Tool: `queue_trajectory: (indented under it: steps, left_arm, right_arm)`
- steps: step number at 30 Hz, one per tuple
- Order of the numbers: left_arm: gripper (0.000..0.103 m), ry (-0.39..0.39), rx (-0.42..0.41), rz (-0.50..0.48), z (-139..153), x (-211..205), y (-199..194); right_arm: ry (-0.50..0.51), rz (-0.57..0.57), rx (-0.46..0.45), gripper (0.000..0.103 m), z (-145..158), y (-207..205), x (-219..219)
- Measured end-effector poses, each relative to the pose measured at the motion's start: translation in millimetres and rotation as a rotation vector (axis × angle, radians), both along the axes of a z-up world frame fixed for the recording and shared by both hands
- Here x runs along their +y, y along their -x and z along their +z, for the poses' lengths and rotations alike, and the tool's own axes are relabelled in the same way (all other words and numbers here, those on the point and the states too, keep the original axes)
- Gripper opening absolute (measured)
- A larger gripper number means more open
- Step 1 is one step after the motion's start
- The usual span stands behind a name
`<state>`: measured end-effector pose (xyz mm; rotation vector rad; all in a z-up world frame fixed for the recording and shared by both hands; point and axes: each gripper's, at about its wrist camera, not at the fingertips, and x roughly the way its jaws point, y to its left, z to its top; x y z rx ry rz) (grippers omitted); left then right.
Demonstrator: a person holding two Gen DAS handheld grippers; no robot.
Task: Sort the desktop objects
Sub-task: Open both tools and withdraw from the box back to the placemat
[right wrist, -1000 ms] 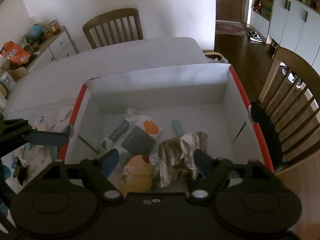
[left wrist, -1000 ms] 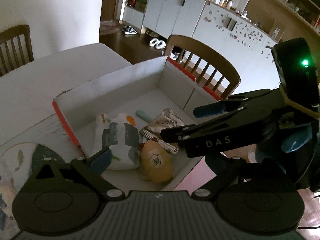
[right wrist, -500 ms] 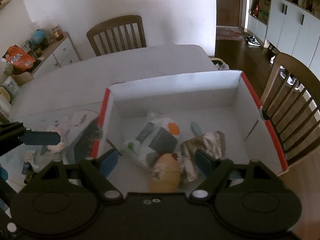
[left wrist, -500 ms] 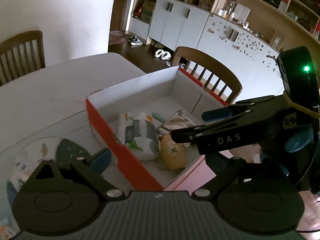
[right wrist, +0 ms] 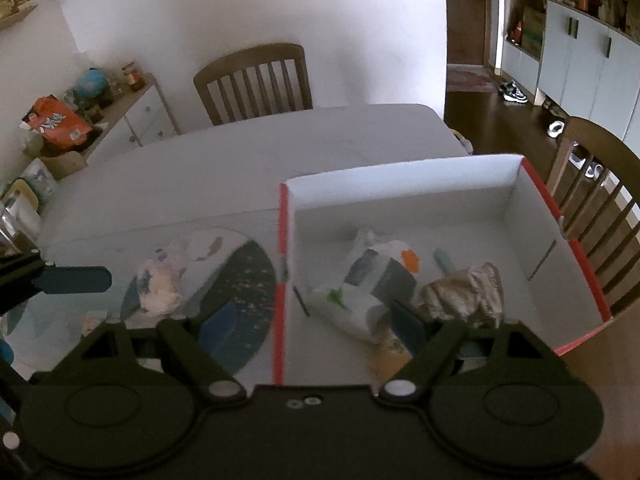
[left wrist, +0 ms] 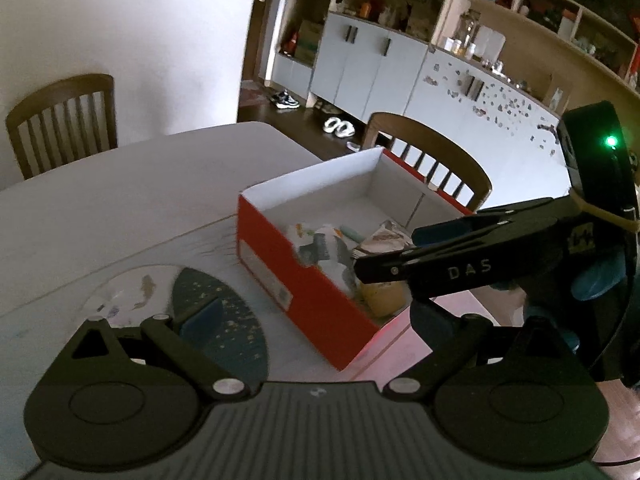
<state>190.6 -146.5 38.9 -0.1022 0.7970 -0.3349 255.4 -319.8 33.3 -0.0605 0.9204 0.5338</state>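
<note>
Inside the red-sided cardboard box [right wrist: 516, 196] with white interior lie three snack packets.
White pouch [right wrist: 368, 284], crumpled silvery wrapper [right wrist: 468, 290] and yellow packet [left wrist: 382, 298] crowd its near corner, at the tabletop's [right wrist: 280, 148] right edge; left hand-held gripper [left wrist: 316, 322] and right hand-held gripper [right wrist: 312, 322] both gape, holding nothing.

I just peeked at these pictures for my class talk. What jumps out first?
The red box with white insides sits on the white table, holding a white packet and a crumpled wrapper. Beside it, a crumpled white wad lies on a round placemat. Both claws are open and empty.
</note>
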Motion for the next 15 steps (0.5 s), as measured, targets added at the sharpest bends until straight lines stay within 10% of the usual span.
queue_trajectory:
  steps: [15]
  left_arm:
    - [0.1, 0.028, -0.011, 0.14, -6, 84, 36]
  right_arm:
    - [-0.021, 0.063, -0.007, 0.087, -2, 29, 51]
